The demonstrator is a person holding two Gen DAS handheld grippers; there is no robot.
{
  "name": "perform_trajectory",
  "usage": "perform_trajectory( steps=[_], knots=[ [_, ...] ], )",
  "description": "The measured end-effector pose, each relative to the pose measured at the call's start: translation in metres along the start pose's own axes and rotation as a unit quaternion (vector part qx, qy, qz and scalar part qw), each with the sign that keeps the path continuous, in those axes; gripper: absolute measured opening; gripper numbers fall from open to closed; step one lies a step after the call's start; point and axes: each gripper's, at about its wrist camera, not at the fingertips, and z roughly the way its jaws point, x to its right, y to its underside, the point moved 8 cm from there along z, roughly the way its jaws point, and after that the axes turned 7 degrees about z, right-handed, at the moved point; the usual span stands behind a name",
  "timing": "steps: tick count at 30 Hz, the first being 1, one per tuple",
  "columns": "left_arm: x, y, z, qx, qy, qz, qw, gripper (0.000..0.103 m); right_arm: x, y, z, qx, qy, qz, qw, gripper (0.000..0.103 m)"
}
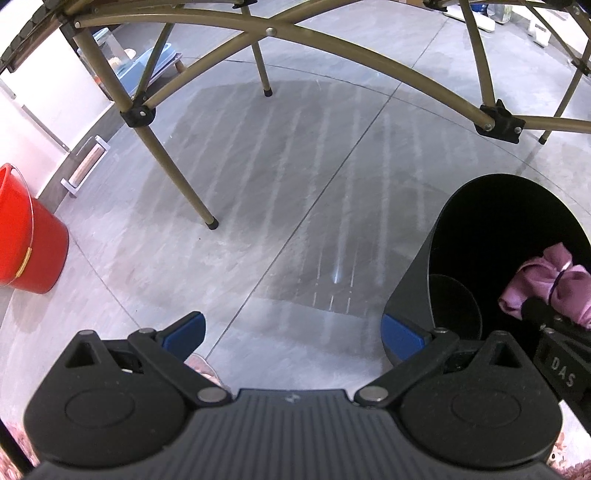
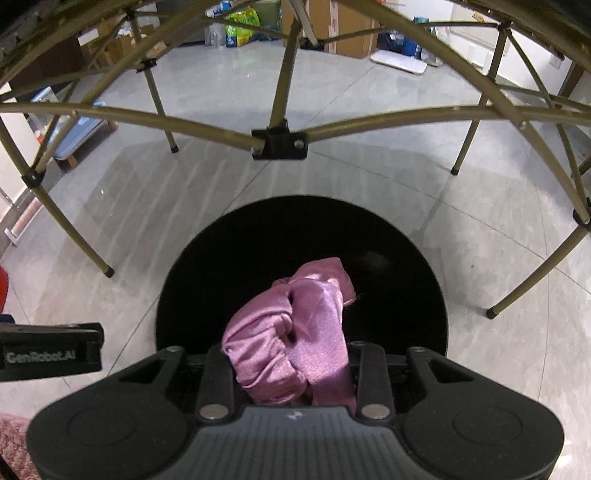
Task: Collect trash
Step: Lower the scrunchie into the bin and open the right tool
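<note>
A crumpled pink satin cloth (image 2: 295, 332) is bunched between the fingers of my right gripper (image 2: 293, 369), which is shut on it. The cloth hangs over the dark mouth of a round black bin (image 2: 388, 251) on the floor. In the left wrist view the same black bin (image 1: 410, 288) stands at the right, with the pink cloth (image 1: 546, 284) and the right gripper over its opening. My left gripper (image 1: 295, 332) is open above bare floor, its blue pads (image 1: 184, 332) wide apart and nothing between them; its right pad is close to the bin's outer wall.
A folding table's tan metal legs (image 1: 184, 177) and cross braces (image 2: 279, 144) arch over the grey tiled floor. A red bucket (image 1: 26, 236) stands at the left. Boxes and bags (image 2: 240, 26) line the far wall. A pinkish rug edge (image 2: 11, 443) shows at the bottom left.
</note>
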Motion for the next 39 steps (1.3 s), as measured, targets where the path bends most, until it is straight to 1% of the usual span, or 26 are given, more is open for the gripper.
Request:
perform_trajectory(
  steps=[5,7,8,9,10,11,12,13,15,24,30,39],
  knots=[
    [0.001,0.000,0.000,-0.001,0.000,0.001,1.0000,0.103,0.002,0.003,0.004,-0.011,0.000,0.003,1.000,0.031],
    [0.001,0.000,0.000,-0.001,0.001,0.000,1.0000,0.103,0.002,0.004,0.005,-0.017,-0.002,0.004,1.000,0.036],
    [0.001,0.000,0.000,-0.001,0.001,0.000,1.0000,0.103,0.003,0.004,0.006,-0.021,-0.003,0.006,1.000,0.042],
    [0.001,0.000,0.000,-0.001,0.002,-0.001,1.0000,0.103,0.004,0.005,0.007,-0.025,-0.001,0.007,1.000,0.057],
    [0.001,0.000,0.000,-0.001,0.002,-0.001,1.0000,0.103,0.006,0.006,0.009,-0.032,0.006,0.005,0.999,0.068],
    [0.001,0.000,0.000,-0.002,0.004,0.000,1.0000,0.103,0.007,0.006,0.011,-0.036,0.011,0.004,0.999,0.089],
    [0.001,0.000,0.000,-0.002,0.005,0.000,1.0000,0.103,0.009,0.006,0.012,-0.038,0.013,0.005,0.999,0.095],
    [0.001,-0.001,0.000,-0.001,0.005,0.000,1.0000,0.103,0.010,0.006,0.013,-0.039,0.013,0.009,0.999,0.096],
    [0.002,-0.001,0.000,-0.001,0.006,-0.001,1.0000,0.103,0.014,0.006,0.013,-0.043,0.011,0.018,0.999,0.102],
    [0.005,-0.001,0.001,-0.004,0.009,0.006,0.9999,0.103,0.016,0.006,0.012,-0.038,0.016,0.018,0.999,0.103],
    [0.006,-0.001,-0.002,-0.004,0.015,0.007,0.9999,0.103,0.018,0.003,0.005,-0.028,0.018,0.019,0.999,0.103],
    [0.003,-0.012,-0.026,0.037,0.027,0.000,0.9990,0.103,0.030,-0.012,-0.022,0.014,0.014,0.033,0.999,0.103]
  ],
)
